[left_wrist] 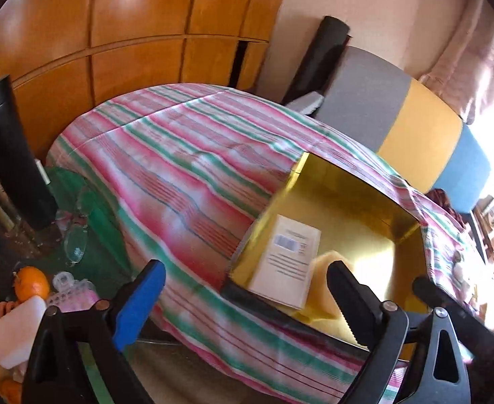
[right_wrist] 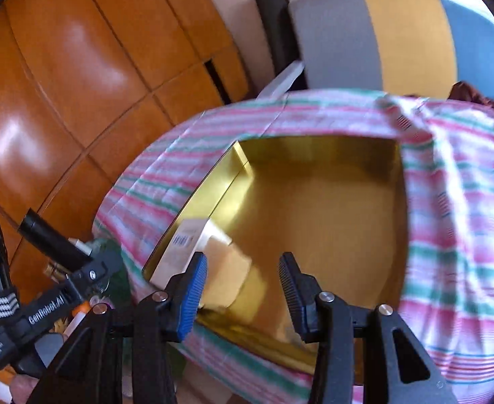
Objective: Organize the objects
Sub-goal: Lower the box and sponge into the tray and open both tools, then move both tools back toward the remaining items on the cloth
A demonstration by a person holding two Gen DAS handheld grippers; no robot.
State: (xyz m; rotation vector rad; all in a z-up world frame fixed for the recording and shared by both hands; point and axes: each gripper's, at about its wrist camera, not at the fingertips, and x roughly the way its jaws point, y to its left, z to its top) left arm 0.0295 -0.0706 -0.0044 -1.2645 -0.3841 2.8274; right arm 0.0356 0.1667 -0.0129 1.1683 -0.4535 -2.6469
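Note:
A gold open box point(left_wrist: 365, 222) sits on the striped cloth point(left_wrist: 179, 168); it also shows in the right wrist view point(right_wrist: 331, 202). Inside lie a white carton point(left_wrist: 284, 262) with printed text and a pale yellow block point(left_wrist: 321, 286); both show in the right wrist view, the carton point(right_wrist: 183, 245) and the block point(right_wrist: 226, 276). My left gripper point(left_wrist: 243, 303) is open and empty, over the box's near left edge. My right gripper point(right_wrist: 243, 286) is open and empty, just above the yellow block inside the box.
At the left lie an orange point(left_wrist: 31, 282), a white bar point(left_wrist: 18, 330), a pink plastic item point(left_wrist: 75, 296), glasses point(left_wrist: 75, 242) and a black cylinder point(left_wrist: 11, 158). A wooden wardrobe point(left_wrist: 112, 33) stands behind. A grey, yellow and blue chair back point(left_wrist: 398, 118) is beyond the table.

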